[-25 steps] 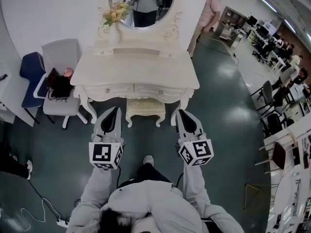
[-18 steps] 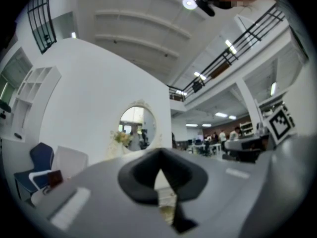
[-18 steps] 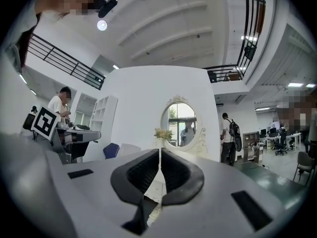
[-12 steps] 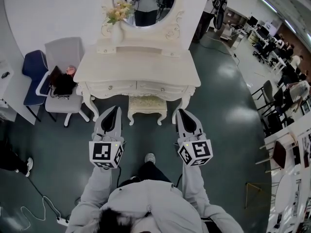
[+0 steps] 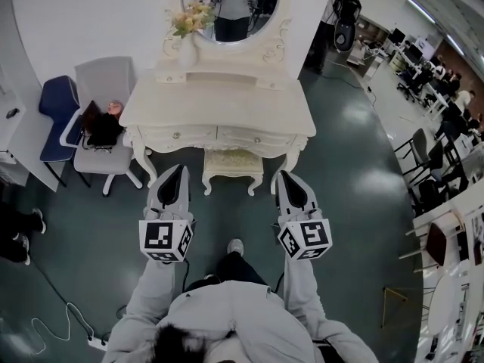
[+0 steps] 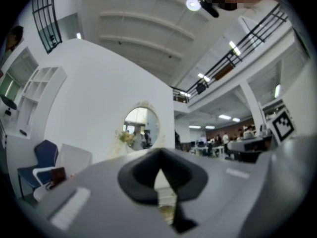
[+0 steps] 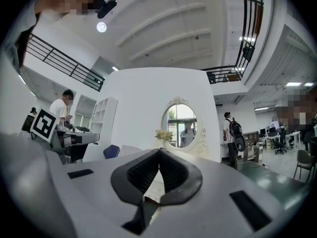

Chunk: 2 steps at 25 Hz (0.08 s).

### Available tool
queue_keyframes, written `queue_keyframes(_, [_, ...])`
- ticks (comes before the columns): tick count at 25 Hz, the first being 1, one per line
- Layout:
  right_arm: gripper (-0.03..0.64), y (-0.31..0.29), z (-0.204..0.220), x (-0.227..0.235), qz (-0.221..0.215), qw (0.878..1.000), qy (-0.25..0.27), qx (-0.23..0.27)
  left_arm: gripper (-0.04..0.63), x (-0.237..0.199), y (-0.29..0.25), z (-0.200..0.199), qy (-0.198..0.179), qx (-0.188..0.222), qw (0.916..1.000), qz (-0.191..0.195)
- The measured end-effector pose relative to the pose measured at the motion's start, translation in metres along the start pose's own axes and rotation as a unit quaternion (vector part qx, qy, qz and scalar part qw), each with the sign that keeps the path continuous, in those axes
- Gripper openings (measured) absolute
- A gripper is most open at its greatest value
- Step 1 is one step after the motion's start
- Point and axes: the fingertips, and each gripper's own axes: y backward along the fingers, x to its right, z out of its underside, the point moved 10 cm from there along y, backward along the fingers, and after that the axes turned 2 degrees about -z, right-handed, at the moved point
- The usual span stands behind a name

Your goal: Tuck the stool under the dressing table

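Stool [image 5: 232,165], cream with a patterned cushion and curled legs, is sitting partly under the dressing table [image 5: 219,104] in the head view, between its front legs, with its long side lying along the table's front edge. The left gripper [image 5: 179,170] and right gripper [image 5: 285,175] are hovering before the table. In the left gripper view, the jaws are pressing together, gripping nothing. In the right gripper view, the jaws are likewise meeting empty, facing the table's mirror [image 7: 179,125].

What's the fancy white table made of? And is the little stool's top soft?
The cream-white carved dressing table looks like painted wood: smooth matte top, curved legs, scrolled trim. The small cream stool between its front legs probably has a padded fabric seat, faintly patterned, on matching painted legs; softness can't be confirmed.
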Motion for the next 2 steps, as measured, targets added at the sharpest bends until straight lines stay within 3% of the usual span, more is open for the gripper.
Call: queue_keyframes(2, [-0.006, -0.0001, -0.0009, -0.0015, 0.000, 1.000, 0.000, 0.001, 0.009, -0.0015, 0.0018, -0.0003, 0.000, 0.002, 1.0000, -0.003])
